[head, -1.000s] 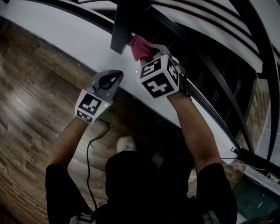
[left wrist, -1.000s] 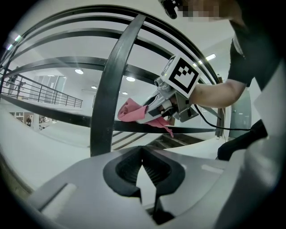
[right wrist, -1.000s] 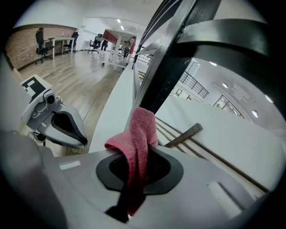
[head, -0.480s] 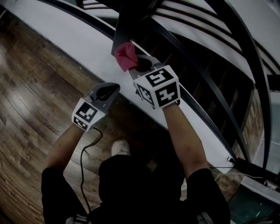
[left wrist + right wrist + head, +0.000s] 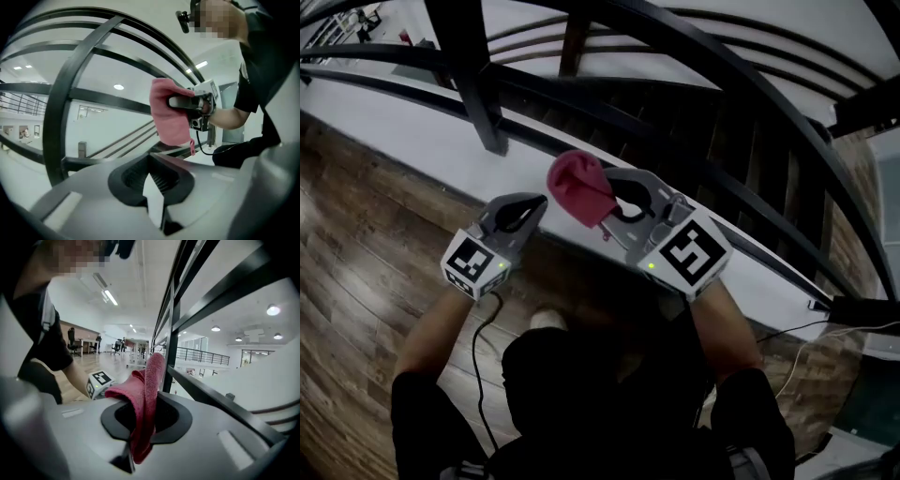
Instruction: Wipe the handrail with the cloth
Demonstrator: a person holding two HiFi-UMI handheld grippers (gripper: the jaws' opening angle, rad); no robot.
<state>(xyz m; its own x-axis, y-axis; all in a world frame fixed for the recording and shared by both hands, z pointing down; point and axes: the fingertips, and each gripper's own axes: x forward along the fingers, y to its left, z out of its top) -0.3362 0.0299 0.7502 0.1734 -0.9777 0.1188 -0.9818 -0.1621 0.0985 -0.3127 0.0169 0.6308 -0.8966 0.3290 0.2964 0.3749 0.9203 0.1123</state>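
While the right gripper [image 5: 612, 199] pinches the cloth [image 5: 578, 187] between its jaws, the handrail [image 5: 741, 80] beyond them, the left gripper's [image 5: 534, 204] jaws are pressed together

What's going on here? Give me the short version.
A person holds a gripper in each hand beside a dark handrail. The right gripper is shut on a pink cloth, held up close to the rail; whether they touch isn't clear. The left gripper is shut and empty, beside it.
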